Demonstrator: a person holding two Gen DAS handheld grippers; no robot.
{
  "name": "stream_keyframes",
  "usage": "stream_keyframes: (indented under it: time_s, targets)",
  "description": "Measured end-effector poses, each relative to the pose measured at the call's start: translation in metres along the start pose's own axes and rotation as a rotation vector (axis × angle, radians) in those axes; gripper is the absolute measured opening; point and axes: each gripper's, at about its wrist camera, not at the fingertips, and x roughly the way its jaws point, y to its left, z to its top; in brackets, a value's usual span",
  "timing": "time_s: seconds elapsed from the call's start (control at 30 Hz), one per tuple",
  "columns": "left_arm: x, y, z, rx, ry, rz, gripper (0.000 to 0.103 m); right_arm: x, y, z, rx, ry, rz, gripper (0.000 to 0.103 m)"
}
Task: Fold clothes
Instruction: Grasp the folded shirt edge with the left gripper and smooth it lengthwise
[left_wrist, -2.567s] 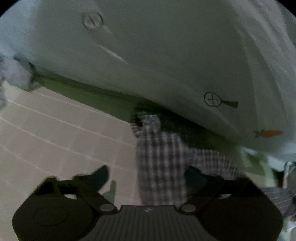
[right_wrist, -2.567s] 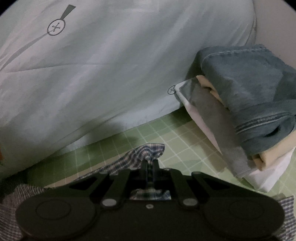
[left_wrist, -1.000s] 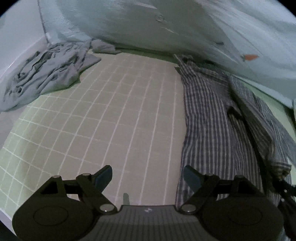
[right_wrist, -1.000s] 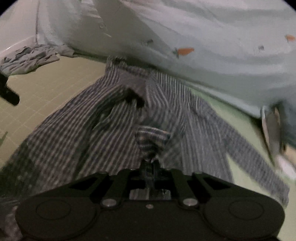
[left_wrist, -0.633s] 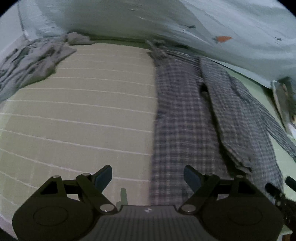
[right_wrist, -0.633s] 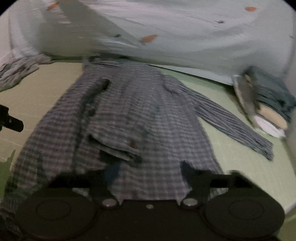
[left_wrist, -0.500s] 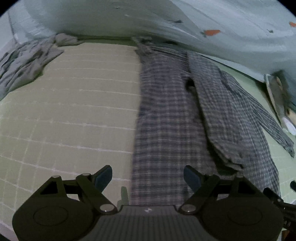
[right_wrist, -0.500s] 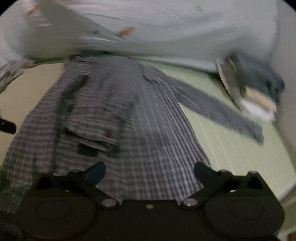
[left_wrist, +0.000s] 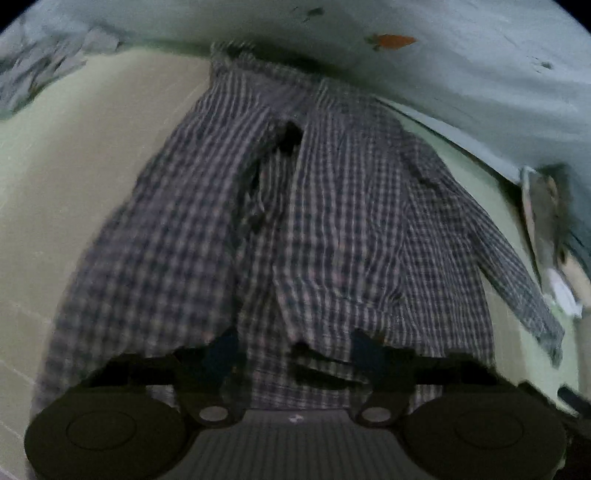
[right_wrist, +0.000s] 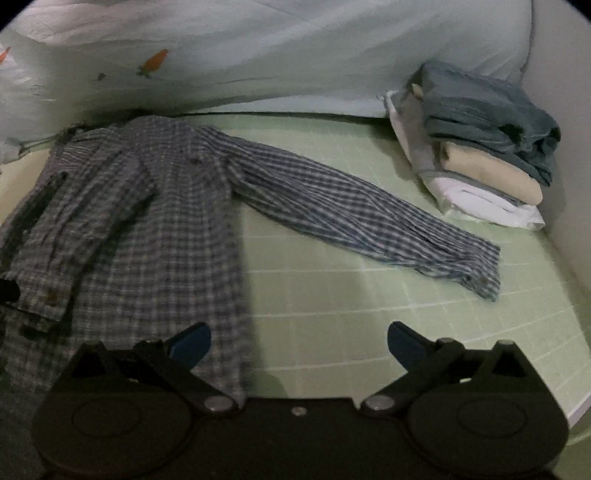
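Note:
A blue-and-white plaid shirt (left_wrist: 295, 221) lies spread on the gridded mat, collar at the far end, hem nearest me. My left gripper (left_wrist: 293, 350) hovers low over the hem. Its jaws are closing, with hem fabric lying between the blue pads (left_wrist: 221, 350), and no squeeze on the cloth shows. In the right wrist view the shirt (right_wrist: 166, 221) fills the left side, and one sleeve (right_wrist: 351, 206) stretches out to the right. My right gripper (right_wrist: 299, 343) stands wide open at the shirt's right edge, over bare mat, holding nothing.
A pale blue duvet (right_wrist: 295, 48) with carrot prints borders the far side. A stack of folded clothes (right_wrist: 480, 155) sits at the right by a white wall (right_wrist: 569, 110). A crumpled grey garment (left_wrist: 33, 74) lies far left. Green mat (right_wrist: 369, 295) shows below the sleeve.
The right gripper let go of the shirt cloth, opened wide and swung right toward the sleeve. The left gripper moved from bare mat onto the shirt's hem and its jaws narrowed.

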Motion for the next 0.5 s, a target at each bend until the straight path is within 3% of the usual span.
stream_keyframes:
  time_s: [0.03,0.07,0.1,0.33,0.5]
  targets:
    - [0.001,-0.001,-0.001,-0.012,-0.001,-0.005,0.033,0.002,-0.004,-0.002,0.000,0.006,0.010,0.103]
    - [0.002,-0.002,-0.002,-0.024,-0.002,-0.009,0.012,0.003,-0.005,-0.003,-0.005,0.011,0.016,0.103]
    - [0.001,-0.003,-0.003,-0.021,-0.008,-0.013,0.003,0.005,-0.007,-0.005,-0.010,0.016,0.021,0.103]
    - [-0.030,-0.001,-0.007,-0.017,-0.084,-0.052,0.001,0.010,-0.009,-0.011,-0.008,0.033,0.043,0.103]
    - [-0.066,0.018,-0.010,-0.025,-0.131,-0.093,0.001,0.009,0.011,-0.008,-0.012,0.023,0.061,0.103]
